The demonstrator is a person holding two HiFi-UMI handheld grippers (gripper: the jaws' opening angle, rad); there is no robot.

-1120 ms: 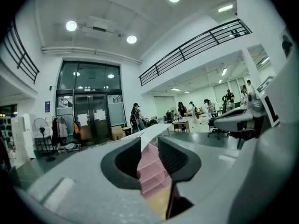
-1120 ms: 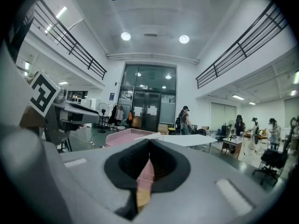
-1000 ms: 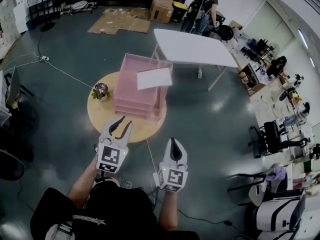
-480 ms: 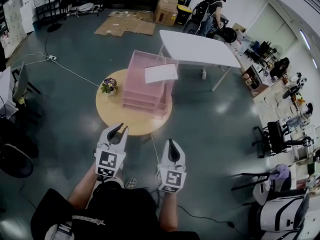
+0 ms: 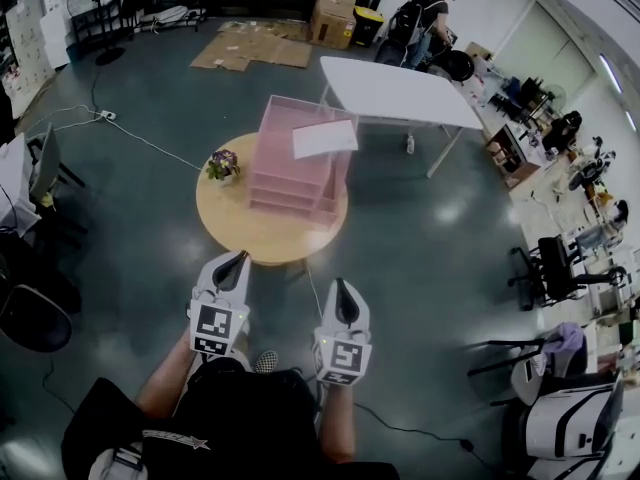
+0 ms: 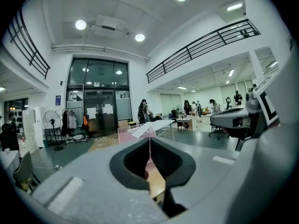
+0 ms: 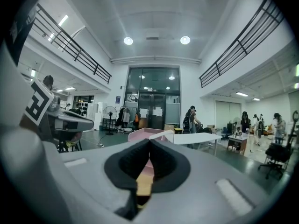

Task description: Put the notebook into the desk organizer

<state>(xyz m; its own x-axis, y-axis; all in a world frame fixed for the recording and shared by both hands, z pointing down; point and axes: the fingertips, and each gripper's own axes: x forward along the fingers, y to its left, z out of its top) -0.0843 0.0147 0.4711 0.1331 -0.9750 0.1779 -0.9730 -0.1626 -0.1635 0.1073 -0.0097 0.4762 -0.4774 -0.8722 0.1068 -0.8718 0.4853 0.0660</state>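
A pink desk organizer (image 5: pixel 292 168) of stacked trays stands on a round wooden table (image 5: pixel 240 230). A white notebook (image 5: pixel 325 138) lies across its top tray, its corner sticking out over the right side. My left gripper (image 5: pixel 237 259) and right gripper (image 5: pixel 339 286) are held side by side in front of the table, well short of the organizer. Both are shut with nothing between the jaws. The organizer (image 6: pixel 133 134) with the notebook (image 6: pixel 150 126) shows past the shut jaws in the left gripper view, and the organizer (image 7: pixel 145 134) shows in the right gripper view.
A small potted plant (image 5: pixel 222 164) stands at the table's left edge. A white folding table (image 5: pixel 398 93) is behind the organizer, with a person (image 5: pixel 425 13) beyond it. Chairs (image 5: pixel 548 270) and desks line the right side; cables (image 5: pixel 120 133) run over the grey floor.
My left gripper's jaws have gone from open to shut. The table and organizer sit further from both grippers than before, as the view has drawn back.
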